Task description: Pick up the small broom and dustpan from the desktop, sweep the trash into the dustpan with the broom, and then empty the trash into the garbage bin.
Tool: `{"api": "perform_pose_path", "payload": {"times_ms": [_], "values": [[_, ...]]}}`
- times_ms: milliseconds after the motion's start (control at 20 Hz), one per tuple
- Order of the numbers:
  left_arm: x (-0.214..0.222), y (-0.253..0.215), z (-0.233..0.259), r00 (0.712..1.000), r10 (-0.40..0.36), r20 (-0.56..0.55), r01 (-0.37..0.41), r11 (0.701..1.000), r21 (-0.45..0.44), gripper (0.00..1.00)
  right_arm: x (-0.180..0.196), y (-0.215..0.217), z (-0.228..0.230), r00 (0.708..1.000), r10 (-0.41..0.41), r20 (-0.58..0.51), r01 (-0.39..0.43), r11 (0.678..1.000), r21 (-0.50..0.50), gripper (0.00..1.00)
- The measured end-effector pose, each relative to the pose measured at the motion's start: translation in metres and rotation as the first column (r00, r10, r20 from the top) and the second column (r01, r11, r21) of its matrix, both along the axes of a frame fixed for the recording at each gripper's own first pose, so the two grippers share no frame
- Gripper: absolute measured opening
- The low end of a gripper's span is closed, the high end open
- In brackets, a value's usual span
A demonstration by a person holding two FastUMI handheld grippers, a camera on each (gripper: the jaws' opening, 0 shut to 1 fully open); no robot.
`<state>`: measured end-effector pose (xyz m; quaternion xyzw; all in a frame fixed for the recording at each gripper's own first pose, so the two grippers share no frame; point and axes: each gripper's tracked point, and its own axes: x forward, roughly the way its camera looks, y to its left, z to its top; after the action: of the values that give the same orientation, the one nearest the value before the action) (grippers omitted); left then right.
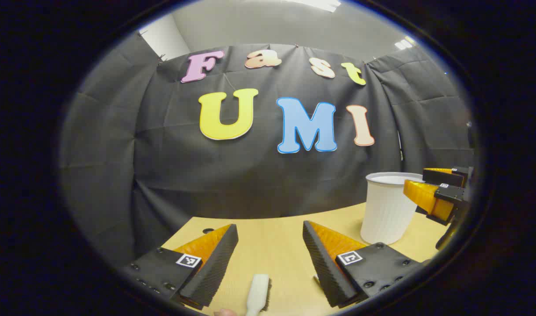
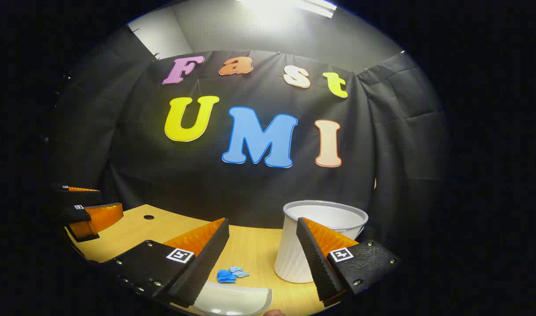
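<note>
On the wooden table (image 1: 272,237) a white garbage bin (image 2: 322,239) stands behind the right tool (image 2: 262,245) (fingers spread); a white dustpan (image 2: 232,300) lies below it, blue trash (image 2: 231,274) just beyond; the left tool (image 1: 270,245), also spread, hovers over the small broom (image 1: 257,294).

Both views are sharp at the centre, with strong fisheye bending toward the rims, where brightness falls off. Light comes from ceiling panels (image 2: 289,6) overhead, blown out to white glare in the right gripper view. The wooden desktop (image 1: 272,245) is evenly lit, shadows soft. The white garbage bin (image 2: 322,239) shows mild shading.
</note>
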<state>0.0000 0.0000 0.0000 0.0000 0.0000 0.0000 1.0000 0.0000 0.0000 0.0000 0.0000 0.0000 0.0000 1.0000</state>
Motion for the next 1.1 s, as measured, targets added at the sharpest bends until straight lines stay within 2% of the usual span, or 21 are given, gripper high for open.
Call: {"api": "perform_pose_path", "payload": {"times_ms": [50, 100, 200, 350, 400, 450, 550, 600, 700, 1100], "values": [[-0.001, -0.001, -0.001, 1.000, -0.005, -0.001, 0.005, 1.000, -0.002, 0.99, -0.002, -0.002, -0.003, 1.000, -0.005, -0.019, 0.005, 1.000, 0.000, 0.96], [-0.001, 0.001, -0.002, 1.000, -0.004, -0.002, 0.004, 1.000, -0.002, 0.99, -0.003, -0.002, -0.004, 1.000, -0.005, -0.028, 0.005, 1.000, -0.004, 1.00], [-0.001, 0.002, -0.002, 1.000, -0.010, -0.004, 0.009, 1.000, -0.012, 0.99, -0.004, -0.003, -0.004, 0.999, -0.009, -0.033, 0.008, 1.000, -0.016, 0.96], [0.000, 0.003, -0.006, 1.000, -0.010, -0.020, 0.009, 0.999, -0.032, 0.98, -0.004, 0.000, -0.010, 0.999, 0.003, -0.055, -0.004, 1.000, -0.023, 0.96], [0.001, 0.004, -0.007, 1.000, -0.007, -0.022, 0.007, 0.999, -0.033, 0.96, -0.005, 0.001, -0.013, 0.998, 0.009, -0.064, -0.011, 1.000, -0.021, 1.00], [0.000, 0.004, -0.007, 1.000, -0.008, -0.024, 0.007, 0.999, -0.037, 0.98, -0.007, 0.002, -0.016, 0.997, 0.015, -0.074, -0.017, 1.000, -0.018, 0.97], [0.002, 0.003, -0.012, 0.999, -0.017, -0.039, 0.015, 0.999, -0.043, 0.98, -0.009, 0.006, -0.020, 0.995, 0.032, -0.093, -0.033, 0.999, -0.004, 0.97], [0.002, 0.003, -0.016, 0.999, -0.020, -0.046, 0.018, 0.999, -0.048, 0.94, -0.011, 0.009, -0.023, 0.993, 0.040, -0.109, -0.041, 0.999, 0.001, 0.97], [0.003, 0.002, -0.020, 0.998, -0.025, -0.061, 0.022, 0.998, -0.056, 0.96, -0.014, 0.011, -0.033, 0.987, 0.057, -0.151, -0.057, 0.998, 0.006, 0.97], [0.002, 0.016, -0.084, 0.965, -0.008, -0.261, -0.004, 0.999, -0.044, 0.97, -0.027, 0.025, -0.076, 0.942, 0.101, -0.320, -0.104, 0.995, 0.008, 0.97]]}}
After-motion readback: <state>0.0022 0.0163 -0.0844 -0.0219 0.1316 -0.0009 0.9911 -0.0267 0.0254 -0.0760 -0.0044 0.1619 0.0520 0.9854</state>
